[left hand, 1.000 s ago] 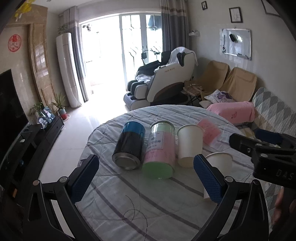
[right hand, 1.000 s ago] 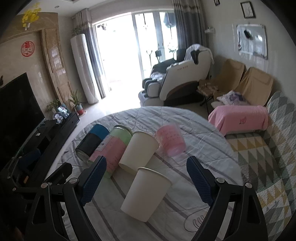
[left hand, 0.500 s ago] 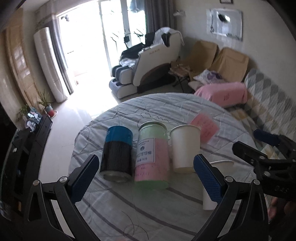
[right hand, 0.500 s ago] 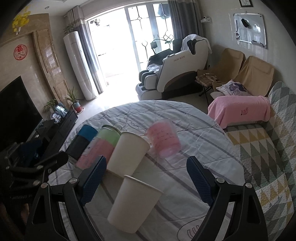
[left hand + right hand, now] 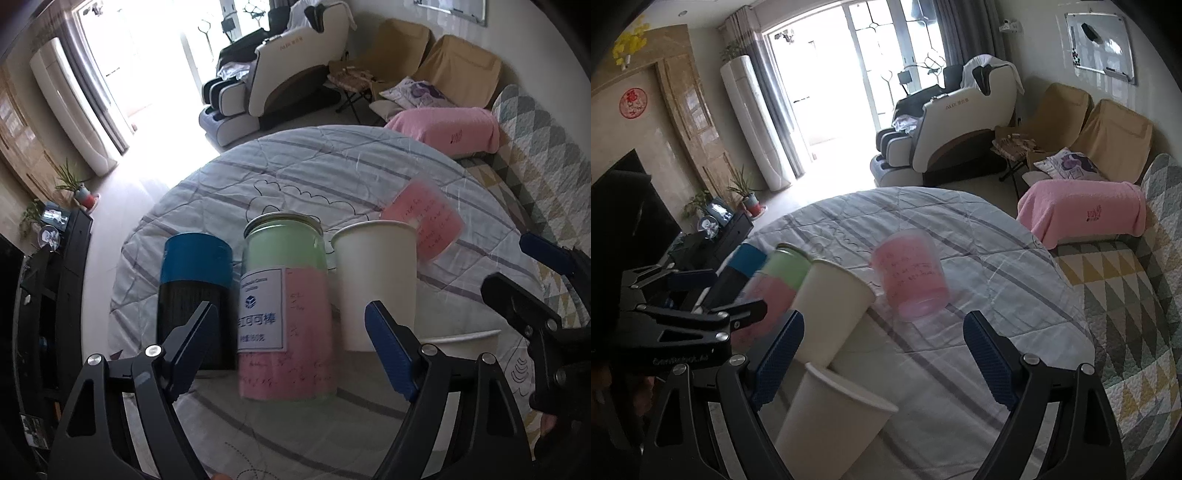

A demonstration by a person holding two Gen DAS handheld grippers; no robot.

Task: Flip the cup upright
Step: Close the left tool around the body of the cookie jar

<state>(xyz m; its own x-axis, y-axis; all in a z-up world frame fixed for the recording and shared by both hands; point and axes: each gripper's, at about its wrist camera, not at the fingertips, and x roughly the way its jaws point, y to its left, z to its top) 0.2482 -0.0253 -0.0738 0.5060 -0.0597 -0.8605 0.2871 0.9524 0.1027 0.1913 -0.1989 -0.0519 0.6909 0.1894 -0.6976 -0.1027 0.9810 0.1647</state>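
While blurred, pink cup (image 5: 911, 273) lies sideways | near paper cup (image 5: 827, 417) cut off by right claw (image 5: 882, 356)

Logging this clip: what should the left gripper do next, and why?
Probably ease forward and down around the green-pink can. The left gripper is open with that can centred between its fingers, lying on its side on the table, not yet held.

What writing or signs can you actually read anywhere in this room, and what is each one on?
"可可棒", in blue on the white paper label of the green and pink clear jar; the smaller lines above and below it are blurred.
Handwriting on the translucent pink cup: unreadable.
Brand lettering on the cream massage chair: too small.
Dark red logo on the pink blanket: illegible.
Character on the round red wall ornament: too blurred.
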